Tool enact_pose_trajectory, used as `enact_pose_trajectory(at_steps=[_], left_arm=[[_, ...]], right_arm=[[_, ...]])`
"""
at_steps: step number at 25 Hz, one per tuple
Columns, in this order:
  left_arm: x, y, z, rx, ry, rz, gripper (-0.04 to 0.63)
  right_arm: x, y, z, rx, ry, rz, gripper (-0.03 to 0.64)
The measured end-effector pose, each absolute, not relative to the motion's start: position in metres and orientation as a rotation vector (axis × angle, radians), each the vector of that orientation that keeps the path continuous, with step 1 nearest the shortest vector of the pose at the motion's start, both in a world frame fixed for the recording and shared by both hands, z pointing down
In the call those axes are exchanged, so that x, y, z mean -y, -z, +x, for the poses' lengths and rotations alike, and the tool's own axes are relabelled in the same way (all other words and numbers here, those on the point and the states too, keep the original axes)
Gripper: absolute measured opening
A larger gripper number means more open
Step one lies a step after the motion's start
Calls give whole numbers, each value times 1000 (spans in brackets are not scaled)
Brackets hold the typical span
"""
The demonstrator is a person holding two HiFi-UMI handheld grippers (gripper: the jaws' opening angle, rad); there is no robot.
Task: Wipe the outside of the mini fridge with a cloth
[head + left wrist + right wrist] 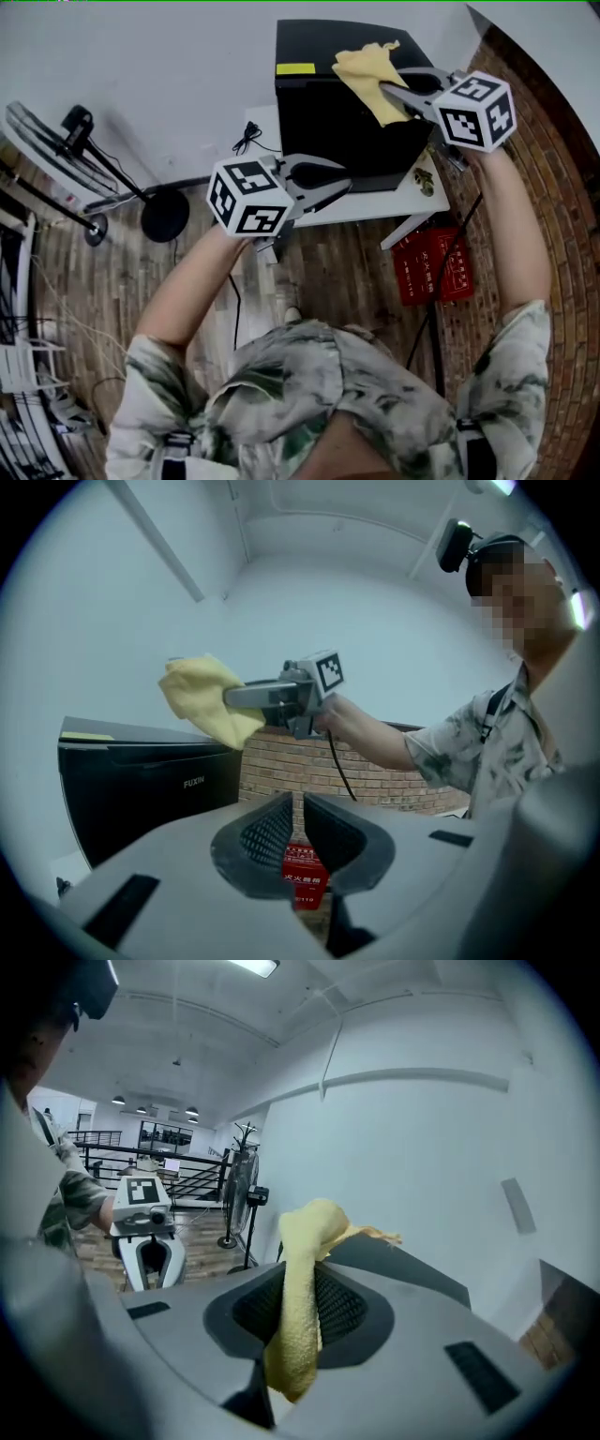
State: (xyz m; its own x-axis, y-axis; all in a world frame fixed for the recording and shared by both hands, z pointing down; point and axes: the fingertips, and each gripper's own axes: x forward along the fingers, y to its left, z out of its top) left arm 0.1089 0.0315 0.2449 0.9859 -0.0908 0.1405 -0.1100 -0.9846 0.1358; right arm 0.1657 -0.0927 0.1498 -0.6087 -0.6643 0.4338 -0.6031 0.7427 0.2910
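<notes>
Fridge: the black box-shaped mini fridge (pixel 323 112) stands upper centre of the head view on a small white table (pixel 370 204). By my reckoning the wiping has barely begun.
Cloth: the yellow terry cloth (pixel 367 73) hangs over the fridge's top right corner. I cannot tell whether it touches the lid.
Right tongs: my right gripper (pixel 386 91) is clamped on the cloth, which trails through the jaws in one narrow fold.
Left tongs: my left gripper (pixel 347 184), mid-frame before the fridge front, has its jaws brought together on nothing.
Main risk: so thin a pinch may let the cloth slide free on a firm stroke, leaving hard jaws to scrape the lid.
Lesser risk: an unbraced sideways push may shift the fridge on the table.
</notes>
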Motion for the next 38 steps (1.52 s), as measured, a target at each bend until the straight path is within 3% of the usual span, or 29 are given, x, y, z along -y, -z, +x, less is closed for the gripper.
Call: enact_pose_trajectory(at_steps=[8,13,32,38], left_arm=[[7,-252,118,115,-205,2982,29],[30,-245,136,111,-158,2962,29],[64,-238,223,-2,-185,2984,29],[67,-238,238,15,-181,2987,29]], right_arm=[[197,-164,93,2301,191,814,87],[243,-187,97,2212,176,756,87],[306,-190,343,1965,59,1056,86],[317,-191,386,1895,74,1109,86]])
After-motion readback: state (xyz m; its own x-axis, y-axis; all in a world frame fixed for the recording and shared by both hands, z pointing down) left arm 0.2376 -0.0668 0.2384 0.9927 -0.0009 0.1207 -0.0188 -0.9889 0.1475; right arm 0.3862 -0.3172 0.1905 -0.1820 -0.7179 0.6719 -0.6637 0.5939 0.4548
